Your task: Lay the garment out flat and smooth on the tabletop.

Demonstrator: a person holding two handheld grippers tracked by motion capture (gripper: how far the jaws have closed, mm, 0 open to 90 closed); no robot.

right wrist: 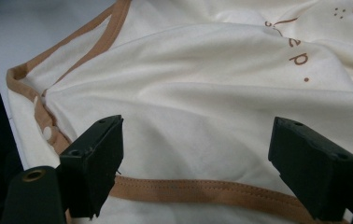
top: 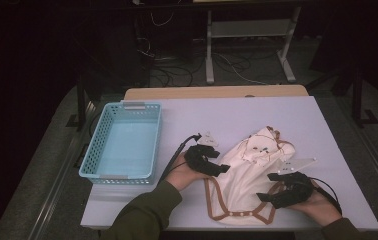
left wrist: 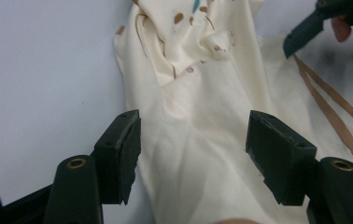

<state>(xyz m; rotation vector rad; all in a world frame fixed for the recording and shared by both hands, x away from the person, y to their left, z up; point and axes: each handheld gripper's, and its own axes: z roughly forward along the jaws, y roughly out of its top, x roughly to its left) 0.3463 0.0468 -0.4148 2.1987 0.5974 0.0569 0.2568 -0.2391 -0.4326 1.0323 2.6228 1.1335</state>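
Note:
A cream baby garment with brown trim and brown print lies crumpled on the white table, right of centre. My left gripper sits at its left edge, pointing right. In the left gripper view the left gripper stands open, its jaws spread over the cream cloth without pinching it. My right gripper is at the garment's lower right, pointing left. In the right gripper view the right gripper is open above the cloth and its brown hem.
A light blue plastic basket with nothing in it stands at the table's left. Bare table surface lies behind the garment and between it and the basket. Beyond the far edge are a dark floor, cables and a metal stand.

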